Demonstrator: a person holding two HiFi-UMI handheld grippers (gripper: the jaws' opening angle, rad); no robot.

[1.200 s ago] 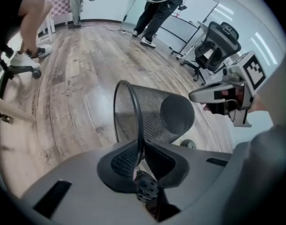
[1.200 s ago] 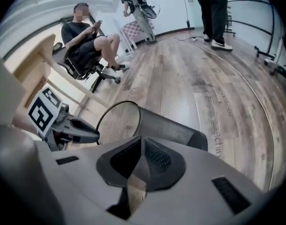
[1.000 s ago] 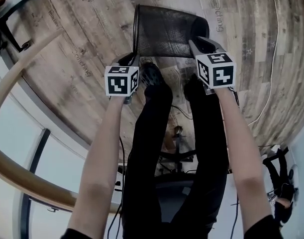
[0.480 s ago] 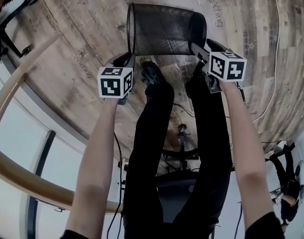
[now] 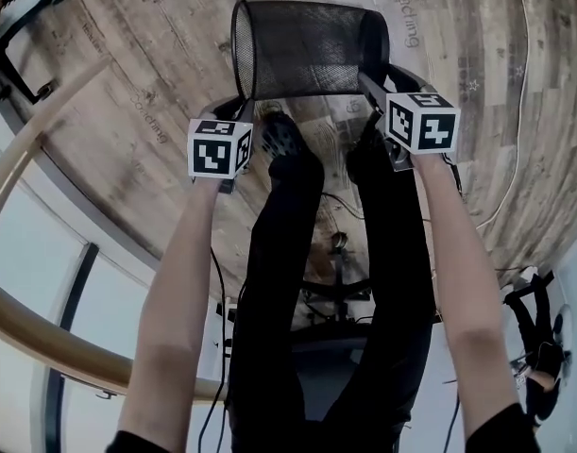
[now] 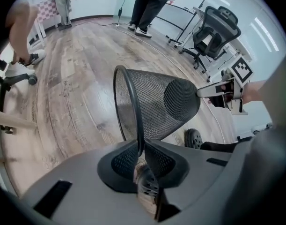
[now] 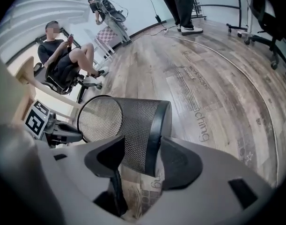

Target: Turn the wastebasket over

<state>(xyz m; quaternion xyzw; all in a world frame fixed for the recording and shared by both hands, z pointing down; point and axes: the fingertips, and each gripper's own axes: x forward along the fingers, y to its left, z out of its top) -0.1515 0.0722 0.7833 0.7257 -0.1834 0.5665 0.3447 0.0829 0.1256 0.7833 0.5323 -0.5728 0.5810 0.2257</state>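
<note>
Okay, left claw (image 6: pixel 140 144) clamps the bin (image 5: pixel 307 50) rim; right claw (image 7: pixel 142 142) has just been opening, base loose between its jaws. I'd reclamp before flipping.

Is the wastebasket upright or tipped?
Tipped: the wastebasket lies on its side, mouth facing sideways, its rim pinched by the left gripper.

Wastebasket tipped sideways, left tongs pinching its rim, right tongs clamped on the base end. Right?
Not quite: the right tongs aren't clamped. The right gripper view shows them apart, having just been opening, with the base end of the wastebasket between them but not pinched. The left tongs do pinch the rim, and the wastebasket is tipped sideways.
</note>
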